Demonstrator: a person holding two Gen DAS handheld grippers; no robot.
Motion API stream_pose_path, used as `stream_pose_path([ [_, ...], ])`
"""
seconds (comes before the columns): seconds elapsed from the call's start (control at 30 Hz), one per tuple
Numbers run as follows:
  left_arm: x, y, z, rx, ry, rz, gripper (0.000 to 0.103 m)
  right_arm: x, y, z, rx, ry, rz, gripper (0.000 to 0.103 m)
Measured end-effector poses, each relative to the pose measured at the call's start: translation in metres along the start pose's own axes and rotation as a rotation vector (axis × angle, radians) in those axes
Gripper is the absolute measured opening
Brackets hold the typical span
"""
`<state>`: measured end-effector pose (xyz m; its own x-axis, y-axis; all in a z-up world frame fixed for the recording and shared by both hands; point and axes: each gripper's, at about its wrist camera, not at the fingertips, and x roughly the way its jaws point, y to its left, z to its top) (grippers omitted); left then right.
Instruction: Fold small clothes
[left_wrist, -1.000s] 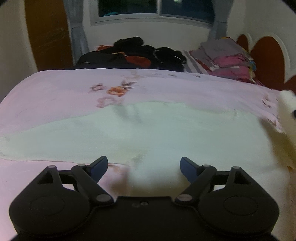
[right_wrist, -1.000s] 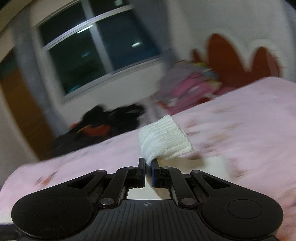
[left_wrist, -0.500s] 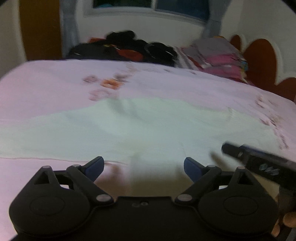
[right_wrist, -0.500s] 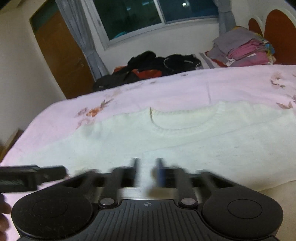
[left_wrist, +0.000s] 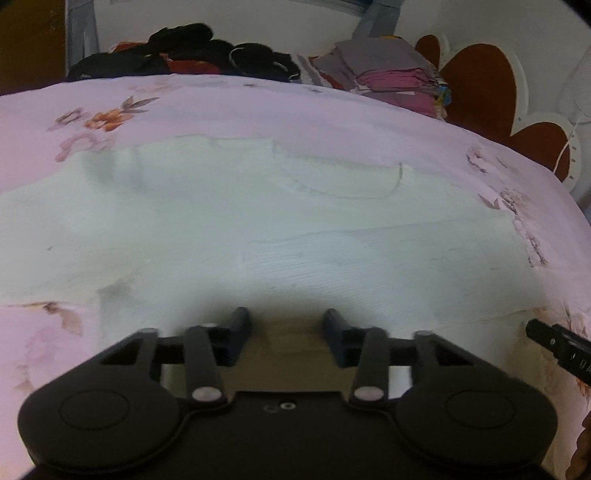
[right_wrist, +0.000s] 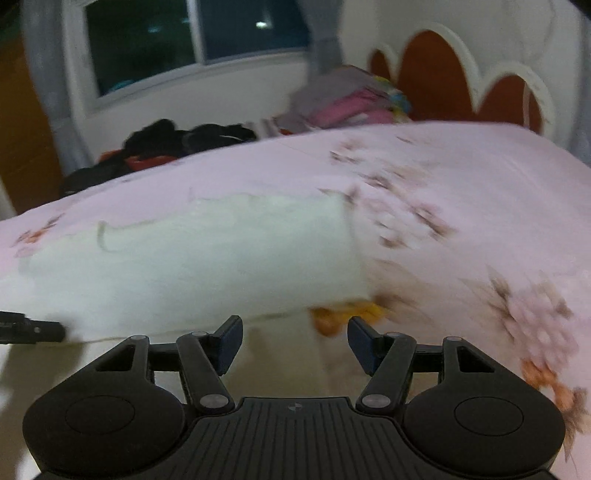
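The white knit sweater is being shown lying flat on the bed, which is covered by a pink floral sheet. In the left wrist view, the sweater is spread directly ahead of the jaws of the left gripper and extends to both sides of them; its neckline is lying farther ahead and slightly to the right. The jaws of the left gripper are being closed at this moment, but a clear gap is being kept between them. The near hem of the sweater is lying in that gap; whether the pads are touching the fabric cannot be told, because the area is in shadow.

In the right wrist view, the jaws of the right gripper are being held apart with nothing pressed between them. The sweater is lying ahead and to the left of these jaws, with its near edge just beyond the left pad; the bare sheet is lying ahead and to the right. This view is blurred.

Beyond both pairs of jaws, at the far side of the bed, a pile of dark clothes and a stack of folded clothes are being seen, near the headboard.
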<state>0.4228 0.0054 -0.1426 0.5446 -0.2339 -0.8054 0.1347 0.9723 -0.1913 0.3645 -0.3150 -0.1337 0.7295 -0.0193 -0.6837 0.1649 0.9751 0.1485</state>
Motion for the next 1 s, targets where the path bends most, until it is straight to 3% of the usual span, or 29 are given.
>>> stream_pose_path([
  [0.07,0.002,-0.001,0.002,-0.029,0.0,-0.042,0.008,-0.001,-0.009,-0.002,0.015,0.009,-0.006,0.063],
  [0.27,-0.022,0.001,0.016,-0.072,-0.084,-0.124,0.006,0.007,-0.014,-0.001,0.026,0.029,-0.016,0.063],
  [0.37,-0.045,0.011,0.03,-0.124,-0.14,-0.177,0.006,0.014,-0.011,0.0,0.024,0.032,-0.015,0.045],
  [0.4,-0.05,0.014,0.034,-0.128,-0.159,-0.18,0.006,0.016,-0.009,0.002,0.024,0.027,-0.018,0.044],
  [0.57,-0.073,0.041,0.046,-0.173,-0.234,-0.14,0.006,0.03,-0.006,0.014,0.036,0.007,-0.031,0.044],
  [0.6,-0.073,0.046,0.046,-0.168,-0.239,-0.113,0.006,0.032,-0.006,0.016,0.042,0.007,-0.029,0.04],
  [0.7,-0.059,0.066,0.037,-0.19,-0.202,-0.048,0.006,0.037,-0.005,0.02,0.057,0.013,0.007,0.015],
  [0.87,-0.026,0.076,0.018,-0.182,-0.13,0.02,0.006,0.033,-0.011,0.019,0.108,-0.001,-0.013,0.005],
  [1.0,-0.01,0.075,0.009,-0.155,-0.095,0.06,0.007,0.03,-0.014,0.016,0.094,0.023,-0.043,0.004],
])
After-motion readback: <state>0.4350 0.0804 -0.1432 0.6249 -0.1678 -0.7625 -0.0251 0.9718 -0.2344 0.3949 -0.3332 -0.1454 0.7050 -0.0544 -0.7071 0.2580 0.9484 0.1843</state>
